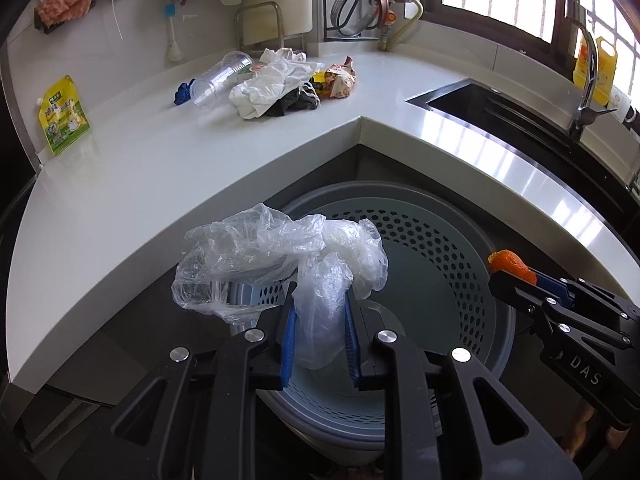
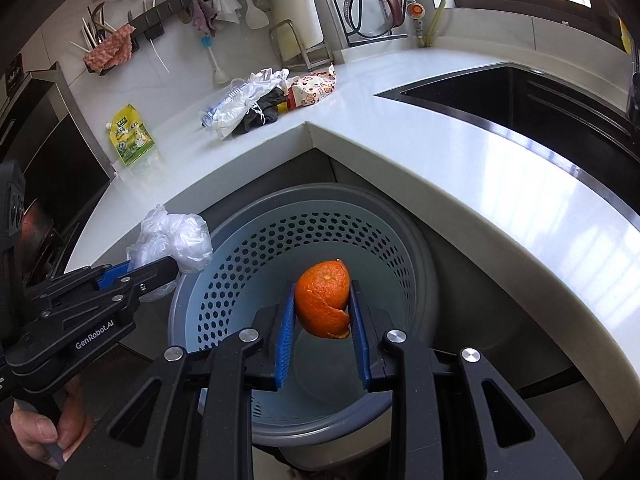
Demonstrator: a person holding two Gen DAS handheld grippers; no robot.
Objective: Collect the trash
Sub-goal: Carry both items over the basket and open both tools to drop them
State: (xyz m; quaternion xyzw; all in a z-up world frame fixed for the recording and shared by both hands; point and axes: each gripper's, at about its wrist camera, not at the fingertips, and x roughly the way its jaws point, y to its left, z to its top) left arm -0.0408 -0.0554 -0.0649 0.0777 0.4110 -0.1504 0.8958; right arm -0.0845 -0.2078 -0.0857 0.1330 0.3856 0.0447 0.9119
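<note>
My left gripper (image 1: 320,308) is shut on a crumpled clear plastic bag (image 1: 280,256) and holds it above the grey perforated trash bin (image 1: 440,248); it also shows in the right wrist view (image 2: 172,240). My right gripper (image 2: 323,304) is shut on an orange peel (image 2: 324,300) and holds it over the bin's opening (image 2: 248,256). The peel shows at the right in the left wrist view (image 1: 510,262). More trash lies on the white counter: a clear plastic cup (image 1: 218,78), white and black bags (image 1: 276,88) and a printed wrapper (image 1: 340,80).
A green-yellow pouch (image 1: 64,120) lies at the counter's left. A black sink (image 1: 500,104) with a faucet (image 1: 586,76) is at the right. Utensils, cloths and a dish rack (image 1: 360,0) stand along the back wall. The bin stands on the floor in the counter's inner corner.
</note>
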